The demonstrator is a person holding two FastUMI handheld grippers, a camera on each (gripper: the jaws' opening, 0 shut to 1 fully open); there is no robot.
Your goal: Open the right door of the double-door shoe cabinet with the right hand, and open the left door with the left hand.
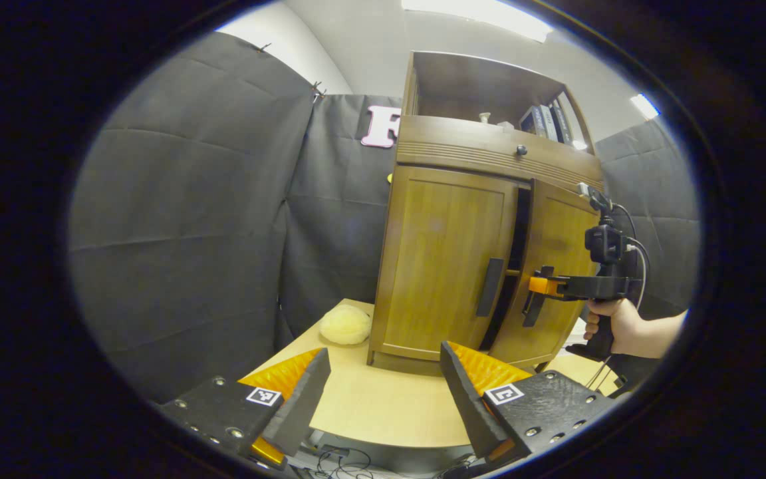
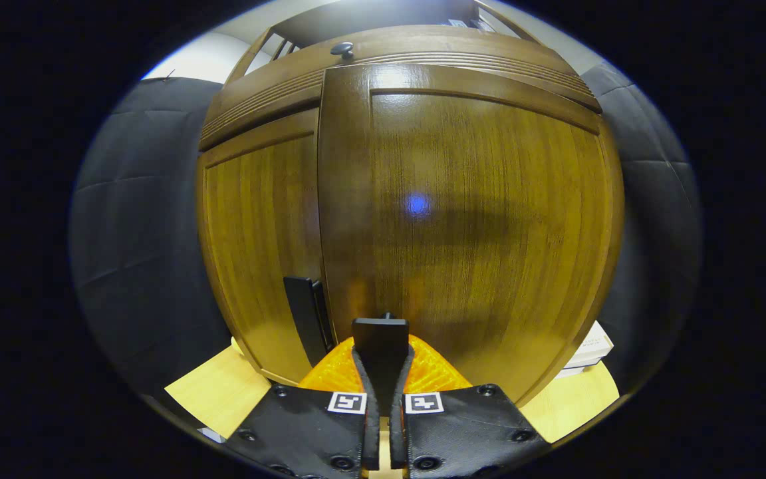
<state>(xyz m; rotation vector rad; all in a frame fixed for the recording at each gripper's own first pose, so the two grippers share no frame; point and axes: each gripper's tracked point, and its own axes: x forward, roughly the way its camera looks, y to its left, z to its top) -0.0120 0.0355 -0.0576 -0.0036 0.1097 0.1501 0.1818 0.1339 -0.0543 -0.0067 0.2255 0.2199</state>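
Right gripper view looks straight at the shoe cabinet point(image 2: 423, 199), close up, with the right gripper point(image 2: 383, 359) pinched tight on the right door's handle point(image 2: 380, 339); both fingers press the dark bar from either side. The right door point(image 2: 476, 213) stands slightly proud of the left door point(image 2: 256, 253), whose own handle point(image 2: 303, 319) shows just beside the gap. A white box point(image 2: 589, 349) peeks out past the cabinet's far lower corner.

From the left gripper view the left gripper point(image 1: 383, 392) hangs with its fingers wide apart, holding nothing, over the near edge of the desk point(image 1: 383, 412), well short of the cabinet point(image 1: 463, 266). This view takes in the whole piece: right door point(image 1: 552, 266) swung ajar with a dark gap beside it, left door point(image 1: 436, 259) flat shut, handle point(image 1: 489, 287) untouched. A hand point(image 1: 612, 326) grips the right gripper point(image 1: 537, 286) at the door. A pale fluffy ball point(image 1: 346, 324) sits by the cabinet's left corner. Bare desk lies between the left gripper and the cabinet.
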